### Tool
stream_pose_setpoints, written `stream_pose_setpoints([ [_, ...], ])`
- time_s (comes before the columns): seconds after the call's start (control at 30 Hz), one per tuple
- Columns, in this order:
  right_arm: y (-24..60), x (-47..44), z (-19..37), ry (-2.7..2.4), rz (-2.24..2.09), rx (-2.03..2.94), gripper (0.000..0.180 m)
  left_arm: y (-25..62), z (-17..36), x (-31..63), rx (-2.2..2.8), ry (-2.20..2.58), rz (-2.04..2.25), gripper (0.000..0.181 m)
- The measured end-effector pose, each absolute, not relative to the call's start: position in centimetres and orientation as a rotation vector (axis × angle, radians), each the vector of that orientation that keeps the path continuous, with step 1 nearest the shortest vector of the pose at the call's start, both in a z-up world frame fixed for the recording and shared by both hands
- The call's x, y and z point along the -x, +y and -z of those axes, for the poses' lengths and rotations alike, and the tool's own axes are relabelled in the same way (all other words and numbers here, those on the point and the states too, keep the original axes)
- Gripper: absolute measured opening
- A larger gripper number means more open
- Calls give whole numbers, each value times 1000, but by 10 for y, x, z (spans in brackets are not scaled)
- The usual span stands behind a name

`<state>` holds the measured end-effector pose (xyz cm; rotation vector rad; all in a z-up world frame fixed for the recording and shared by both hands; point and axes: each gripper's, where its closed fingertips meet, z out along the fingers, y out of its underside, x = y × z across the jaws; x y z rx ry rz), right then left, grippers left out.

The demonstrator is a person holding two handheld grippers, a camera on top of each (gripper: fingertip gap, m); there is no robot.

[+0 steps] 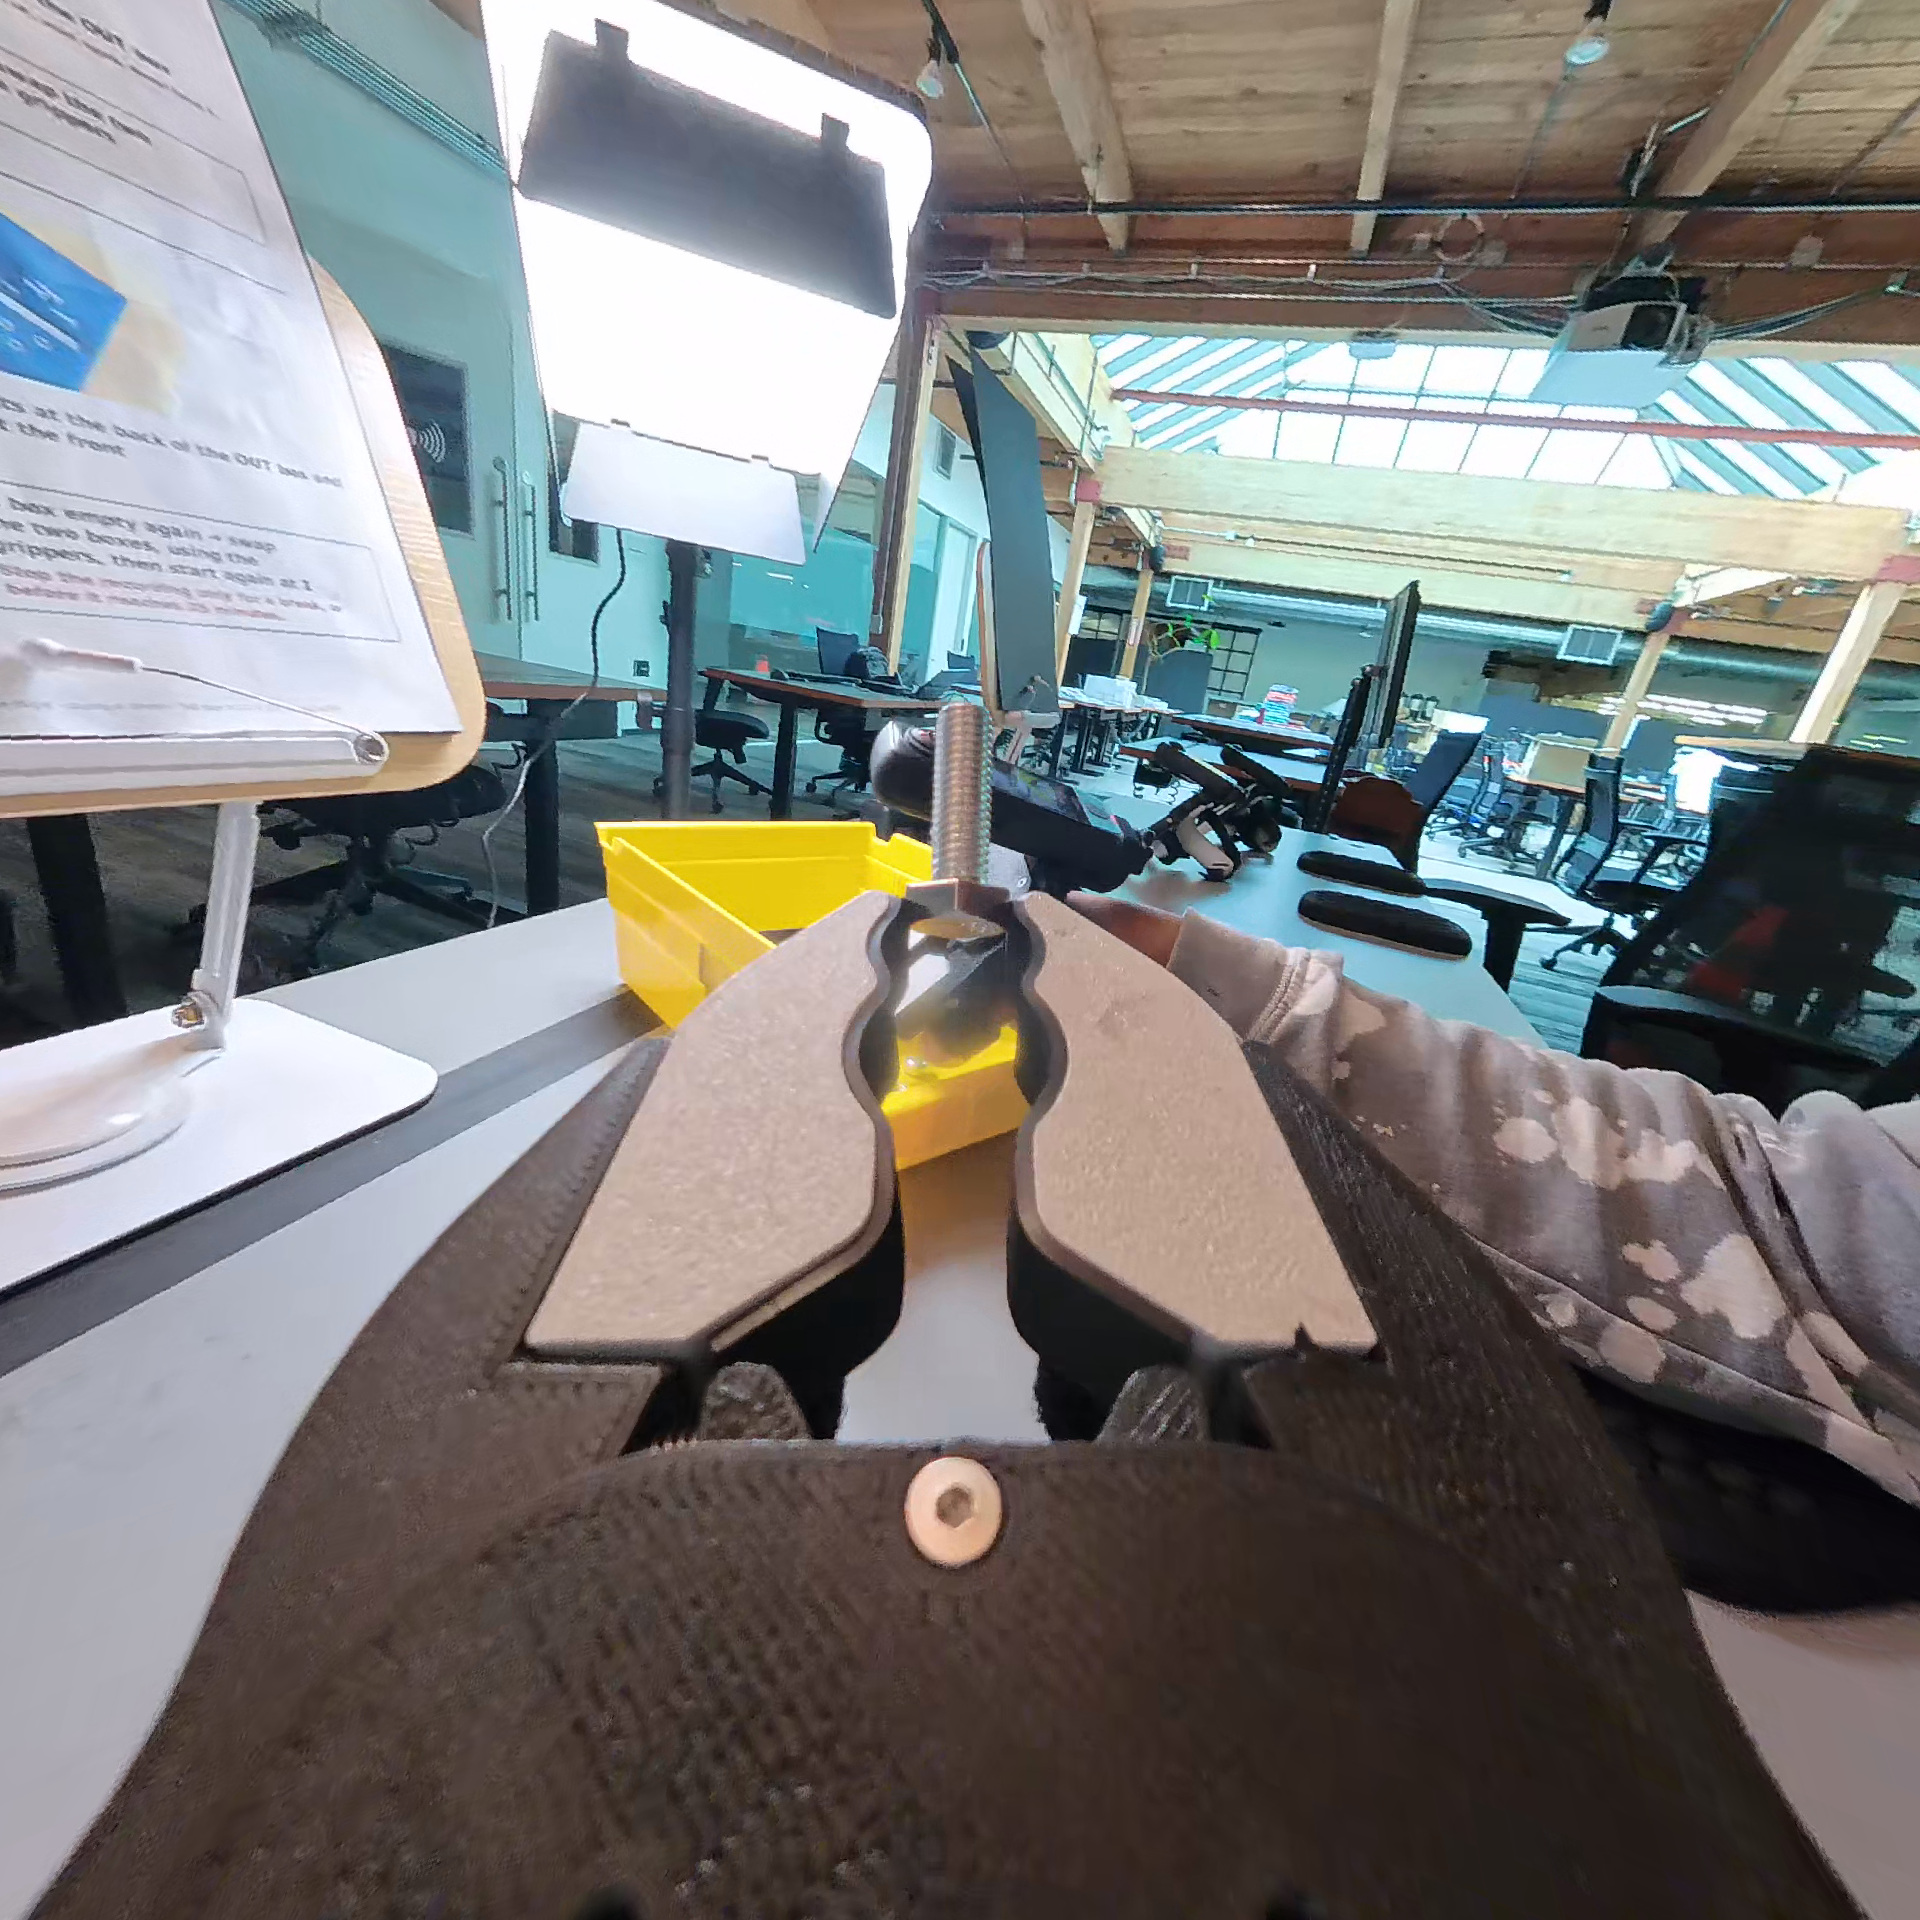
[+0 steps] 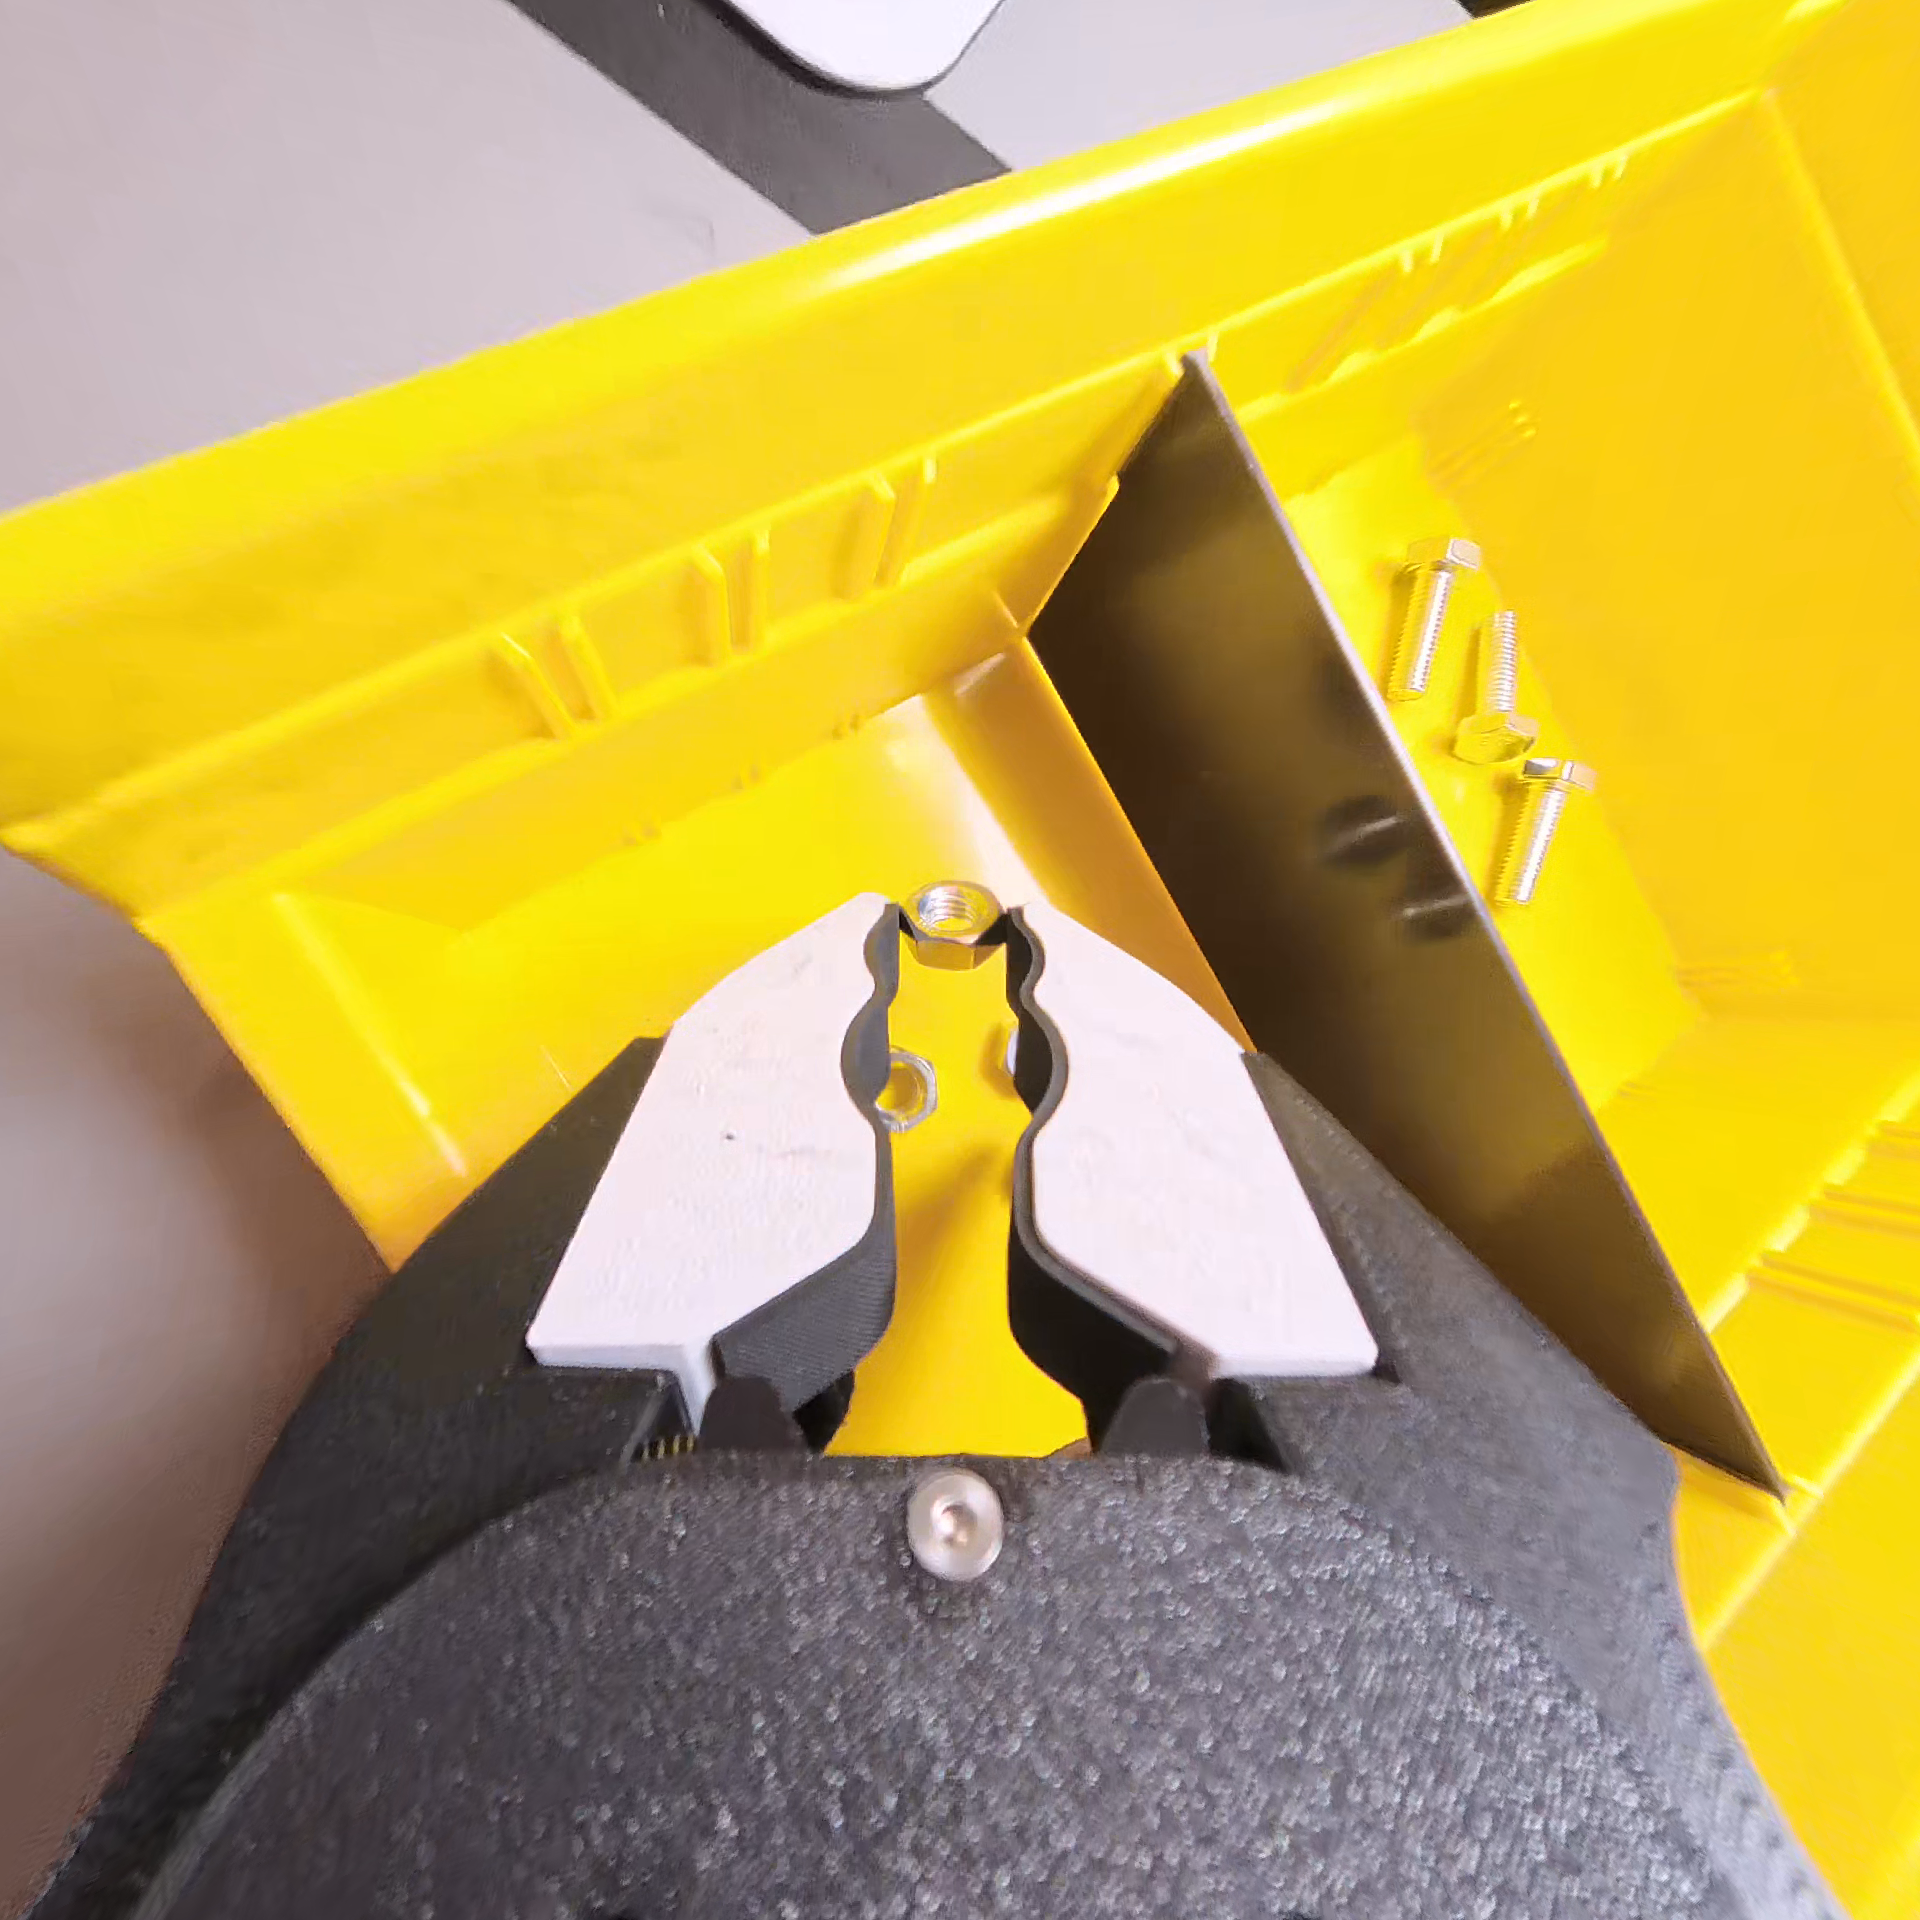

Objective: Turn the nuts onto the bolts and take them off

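Between the left claw (image 1: pixel 956 920) tips a bolt (image 1: pixel 960 795) stands upright; right claw (image 2: pixel 951 935) pinches a nut (image 2: pixel 948 922), which should meet the thread squarely.

A grey worktop (image 1: pixel 125 1455) carries a yellow bin (image 1: pixel 717 914); a white stand base (image 1: pixel 260 1101) sits left of it; a dark stripe (image 1: pixel 343 1153) crosses the surface between them.

A white document stand (image 1: pixel 208 935) and lit light panel (image 1: pixel 707 260) stand beside office desks (image 1: pixel 1299 904).

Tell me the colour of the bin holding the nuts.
Bright yellow bin; the right wrist view shows it best.
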<state>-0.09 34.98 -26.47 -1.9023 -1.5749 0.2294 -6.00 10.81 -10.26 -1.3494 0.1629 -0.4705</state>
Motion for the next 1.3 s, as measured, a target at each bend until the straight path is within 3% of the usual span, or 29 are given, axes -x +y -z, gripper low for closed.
stream_pose_setpoints([
  [0.1, 346, 0, 268, -1625, -211, 1879, 21, 109, 105, 55, 1360, 184, 479, 18],
  [0.2, 346, 6, 254, -1573, -277, 1834, 38, 109, 107, 52, 1380, 198, 498, 18],
  [0.3, 327, 22, 201, -1493, -544, 1627, 40, 111, 112, 51, 1419, 209, 501, 19],
  [0.43, 248, 32, 108, -1486, -1046, 1214, 28, 114, 118, 54, 1445, 208, 471, 18],
  [0.53, 189, 28, 86, -1642, -1192, 1043, 27, 118, 127, 56, 1496, 203, 450, 18],
  [0.8, 153, 48, 126, -1940, -497, 792, 26, 128, 158, 56, 1680, 212, 428, 18],
  [1.03, 134, 59, 162, -2088, -304, 666, 28, 130, 187, 55, 1893, 249, 396, 18],
  [1.13, 133, 64, 178, -2124, -256, 644, 15, 129, 192, 54, 1929, 278, 377, 18],
  [1.3, 139, 69, 173, -2057, -465, 764, 10, 131, 181, 66, 1850, 267, 296, 17],
])
